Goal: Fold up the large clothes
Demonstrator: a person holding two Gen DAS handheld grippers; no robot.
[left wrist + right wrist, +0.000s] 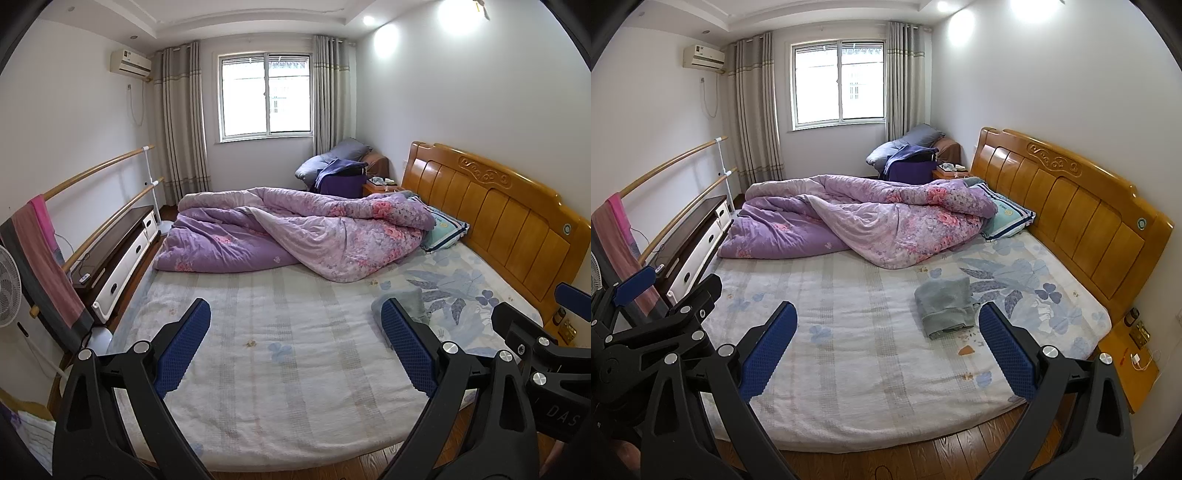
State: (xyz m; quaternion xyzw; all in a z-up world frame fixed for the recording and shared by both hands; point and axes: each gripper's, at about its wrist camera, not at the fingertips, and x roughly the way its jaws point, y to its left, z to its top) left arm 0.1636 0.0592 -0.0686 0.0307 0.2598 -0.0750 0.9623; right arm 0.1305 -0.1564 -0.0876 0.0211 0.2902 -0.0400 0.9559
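Note:
A grey garment (947, 308) lies folded into a small bundle on the bed sheet (857, 332), near the headboard side. In the left wrist view only part of the grey garment (406, 299) shows behind the right finger. My left gripper (295, 345) is open and empty, held above the near edge of the bed. My right gripper (888, 350) is open and empty, to the near left of the garment and apart from it. The left gripper also shows at the left edge of the right wrist view (668, 295).
A crumpled purple floral quilt (857, 218) fills the far half of the bed. A pillow (1008, 218) lies by the wooden headboard (1071, 206). A low cabinet (694, 240) and two wooden rails stand left. A bedside table (1130, 354) is at right. Wooden floor runs along the near edge.

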